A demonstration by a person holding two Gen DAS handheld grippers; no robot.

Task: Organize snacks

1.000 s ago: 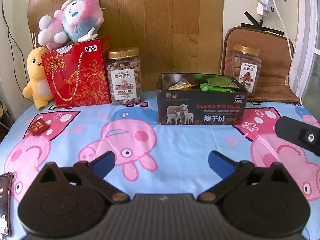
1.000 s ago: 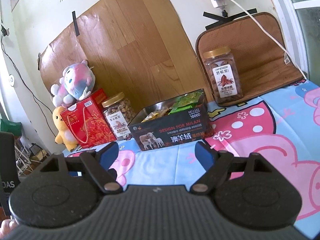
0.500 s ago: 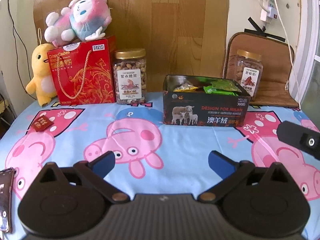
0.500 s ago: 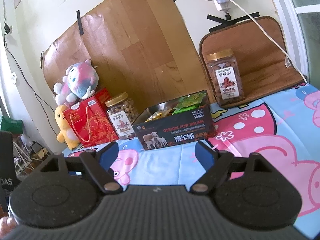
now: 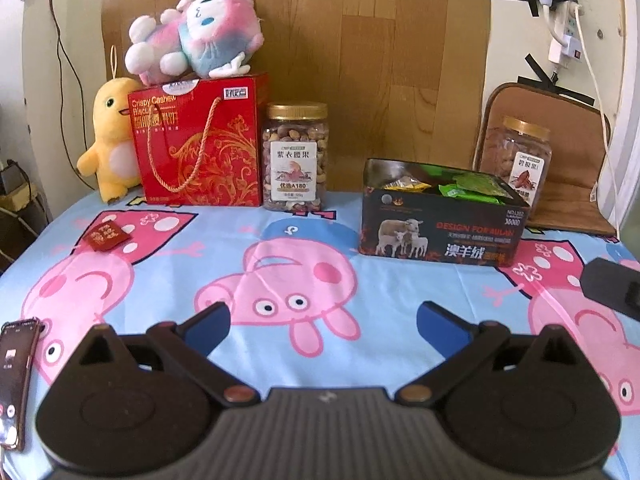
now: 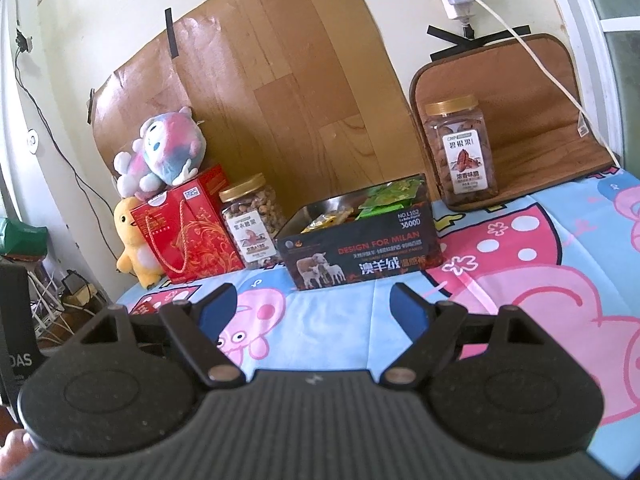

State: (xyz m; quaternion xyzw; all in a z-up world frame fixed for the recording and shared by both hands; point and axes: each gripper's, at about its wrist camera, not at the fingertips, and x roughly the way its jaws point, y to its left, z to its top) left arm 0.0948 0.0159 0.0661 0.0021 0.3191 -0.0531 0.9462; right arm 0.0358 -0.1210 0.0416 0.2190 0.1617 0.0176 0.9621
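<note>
Black tin (image 5: 440,236) w/ sheep print, lid off, green + yellow snack packs (image 5: 470,190) inside. Left tongs (image 5: 322,318) & right tongs (image 6: 314,306): both wide apart, empty, touching nothing.

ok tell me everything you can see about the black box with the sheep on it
The black box is a lidless rectangular tin with a shiny metal inside. Its front shows three sheep, red "DESIGN FOR MILAN" lettering and white Chinese characters. It stands upright on the cartoon pig tablecloth, holding yellow and green snack packets. A nut jar stands behind its right end. No claw touches it.
</note>
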